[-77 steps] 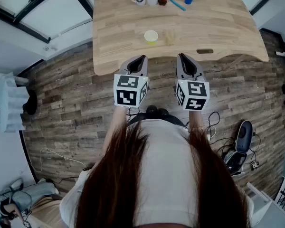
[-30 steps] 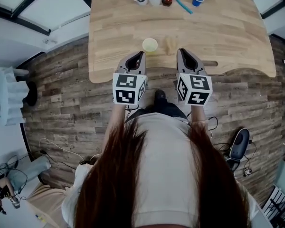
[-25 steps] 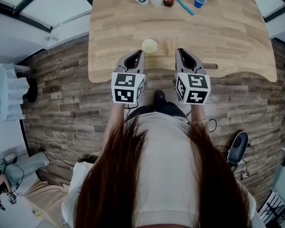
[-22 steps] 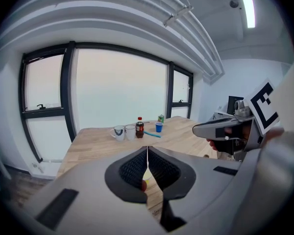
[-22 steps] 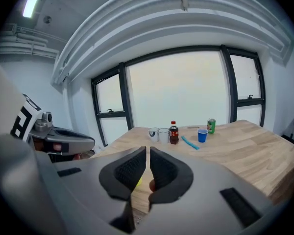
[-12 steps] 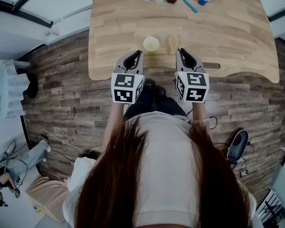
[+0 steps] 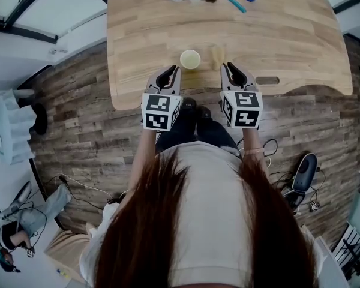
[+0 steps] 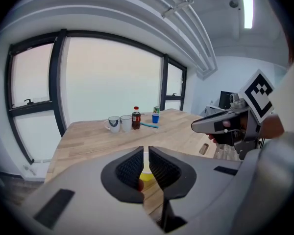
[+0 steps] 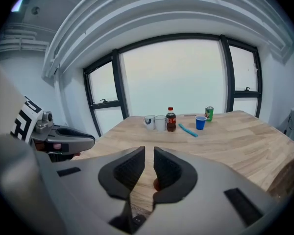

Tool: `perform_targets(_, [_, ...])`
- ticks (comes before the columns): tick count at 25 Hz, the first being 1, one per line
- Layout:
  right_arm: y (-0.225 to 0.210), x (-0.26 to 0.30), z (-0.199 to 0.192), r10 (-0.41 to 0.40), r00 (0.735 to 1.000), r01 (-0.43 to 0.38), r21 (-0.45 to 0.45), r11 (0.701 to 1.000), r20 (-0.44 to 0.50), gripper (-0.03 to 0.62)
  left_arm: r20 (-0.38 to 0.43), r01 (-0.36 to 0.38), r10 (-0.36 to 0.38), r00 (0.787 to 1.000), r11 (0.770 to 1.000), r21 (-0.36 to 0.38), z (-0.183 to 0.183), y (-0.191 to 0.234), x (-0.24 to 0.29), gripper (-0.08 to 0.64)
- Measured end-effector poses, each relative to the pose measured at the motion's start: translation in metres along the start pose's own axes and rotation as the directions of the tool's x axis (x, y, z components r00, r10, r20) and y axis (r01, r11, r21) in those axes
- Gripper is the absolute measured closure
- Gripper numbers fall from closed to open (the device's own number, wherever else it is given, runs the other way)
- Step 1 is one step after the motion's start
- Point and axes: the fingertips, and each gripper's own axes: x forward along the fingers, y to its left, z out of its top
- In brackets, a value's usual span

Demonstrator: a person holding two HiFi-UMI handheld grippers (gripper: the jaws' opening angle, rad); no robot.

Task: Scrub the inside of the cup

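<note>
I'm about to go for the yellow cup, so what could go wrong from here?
1. The left gripper and right gripper are both shut; going in like that could knock the yellow cup over.
2. The tan thing beside the cup blends into the table and is easy to miss.
</note>
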Motion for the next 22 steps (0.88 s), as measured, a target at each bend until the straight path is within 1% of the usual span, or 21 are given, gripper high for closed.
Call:
perform_targets(3, [-0.002,0.008,-0.004,-0.002,1.000,0.003,0.008,1.000,-0.017,0.546,-0.008,0.022,-0.022,1.000,1.000,0.003,-0.004,0.002,0.007,0.527])
perform_targets(5, [-0.004,0.014,-0.006,-0.005,1.000,0.005,0.011,1.000,-0.029,0.545,-0.023,0.048,-0.048,0.999,0.999,0.005,-0.009,0.001,0.012,0.475])
perform_targets(6, [-0.004,0.016,-0.008,-0.005,0.999,0.006,0.014,1.000,-0.036,0.540,-0.030,0.057,-0.056,0.998,0.998,0.007,-0.011,0.002,0.015,0.465])
perform_targets(9, [-0.005,0.026,-0.014,0.002,0.998,0.000,0.029,1.000,-0.063,0.501,-0.044,0.068,-0.067,0.997,0.998,0.015,-0.018,0.005,0.023,0.445])
perform_targets(13, [-0.006,0.038,-0.023,0.006,0.995,0.000,0.054,0.999,-0.097,0.462,-0.060,0.097,-0.096,0.994,0.995,0.024,-0.028,0.007,0.034,0.388])
perform_targets(18, [-0.010,0.050,-0.035,-0.005,0.992,0.016,0.082,0.997,-0.129,0.431,-0.093,0.139,-0.136,0.986,0.990,0.026,-0.041,0.007,0.047,0.308])
perform_targets(22, [-0.016,0.059,-0.045,-0.026,0.988,0.042,0.108,0.993,-0.152,0.408,-0.136,0.166,-0.157,0.978,0.985,0.054,-0.058,0.006,0.058,0.277])
